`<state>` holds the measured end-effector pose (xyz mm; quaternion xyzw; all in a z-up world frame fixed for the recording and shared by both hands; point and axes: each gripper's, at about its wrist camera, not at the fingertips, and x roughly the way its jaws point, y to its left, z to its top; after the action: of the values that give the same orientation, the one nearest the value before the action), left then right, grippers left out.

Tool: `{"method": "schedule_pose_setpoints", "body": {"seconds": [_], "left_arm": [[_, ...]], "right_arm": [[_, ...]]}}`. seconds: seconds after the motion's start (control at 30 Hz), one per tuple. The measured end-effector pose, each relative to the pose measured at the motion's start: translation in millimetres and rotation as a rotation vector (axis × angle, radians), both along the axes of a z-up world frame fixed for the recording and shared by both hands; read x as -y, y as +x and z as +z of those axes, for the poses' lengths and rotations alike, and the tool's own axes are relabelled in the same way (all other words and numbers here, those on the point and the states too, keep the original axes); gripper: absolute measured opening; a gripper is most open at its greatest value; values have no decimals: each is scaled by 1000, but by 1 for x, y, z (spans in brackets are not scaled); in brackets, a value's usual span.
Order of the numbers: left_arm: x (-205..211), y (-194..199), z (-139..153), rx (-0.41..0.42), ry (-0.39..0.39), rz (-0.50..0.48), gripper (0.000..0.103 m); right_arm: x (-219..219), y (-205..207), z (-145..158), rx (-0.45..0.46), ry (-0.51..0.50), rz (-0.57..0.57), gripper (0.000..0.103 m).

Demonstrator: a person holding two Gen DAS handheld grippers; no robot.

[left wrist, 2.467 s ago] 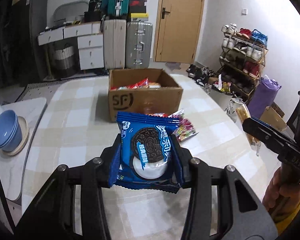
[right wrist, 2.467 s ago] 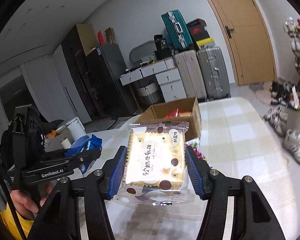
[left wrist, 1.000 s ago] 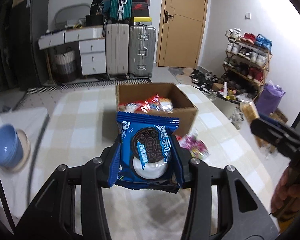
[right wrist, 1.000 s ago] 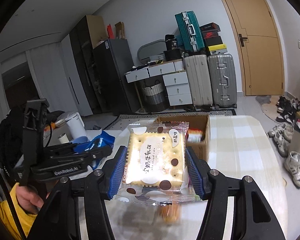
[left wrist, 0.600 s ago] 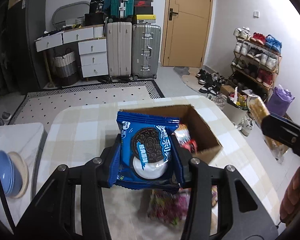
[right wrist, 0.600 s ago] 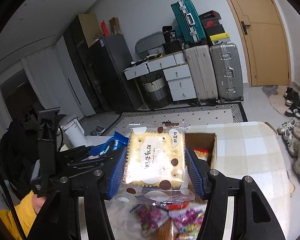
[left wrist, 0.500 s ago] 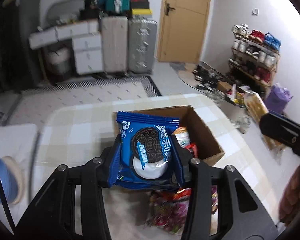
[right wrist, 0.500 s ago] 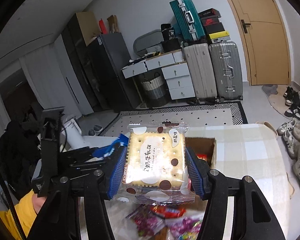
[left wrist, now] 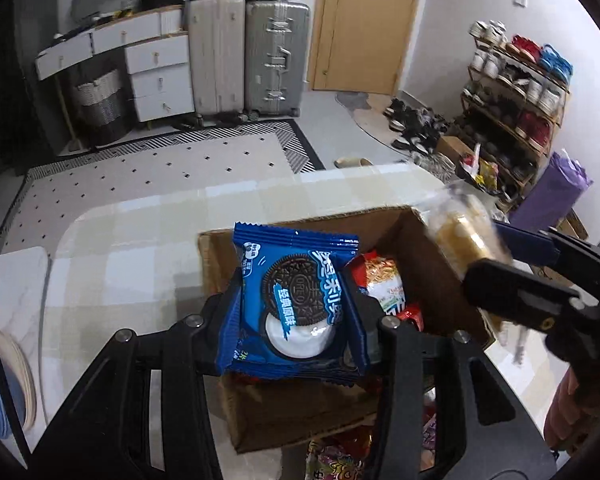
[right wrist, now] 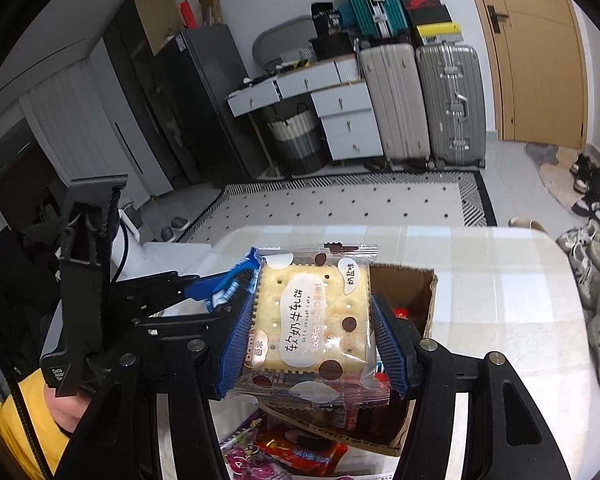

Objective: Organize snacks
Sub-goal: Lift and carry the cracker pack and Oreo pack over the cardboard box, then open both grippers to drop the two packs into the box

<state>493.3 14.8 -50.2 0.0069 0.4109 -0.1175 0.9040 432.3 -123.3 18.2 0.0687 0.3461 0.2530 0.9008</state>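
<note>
Left gripper: we hold it clamped on the blue Oreo packet, upright, above the box's near wall.
Cardboard box: open, on our checked table; red and orange snack packets inside, toward 1 o'clock of the Oreo.
Loose snacks: on the table at 6 o'clock, against the box.
Right gripper: we hold it clamped on the nougat cracker packet, above the box.

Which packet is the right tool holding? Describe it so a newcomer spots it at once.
Find the open cardboard box on the checked table. Above it, the right tool clamps a clear-wrapped square cracker, pale with brown dots, unlike the blue Oreo pack.
</note>
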Motion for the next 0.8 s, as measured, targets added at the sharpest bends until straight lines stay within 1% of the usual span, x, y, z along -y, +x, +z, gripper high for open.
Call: {"method": "schedule_pose_setpoints", "body": {"seconds": [0.03,0.13,0.37,0.5,0.57,0.73,0.8], "left_arm": [[7,1,-7,-13,1,-21,41],[16,12,-19,-19,35,-20,41],[24,19,-30,-19,35,-10,41],[24,14,-31,-7,38,-4,41],[21,2,-31,-1,42,-11,41],[15,-12,-30,6,52,-6,41],[13,-16,-30,2,45,-9,42]], "right_arm": [[0,4,-3,-8,-5,-3,59],[1,10,-10,-21,-12,-4,59],[2,14,-24,-31,-23,-6,59],[0,15,-30,-41,-26,-6,59],[-1,17,-33,-48,-33,-3,59],[-9,12,-37,-51,-59,1,59],[-9,12,-38,-52,-59,-8,59]]}}
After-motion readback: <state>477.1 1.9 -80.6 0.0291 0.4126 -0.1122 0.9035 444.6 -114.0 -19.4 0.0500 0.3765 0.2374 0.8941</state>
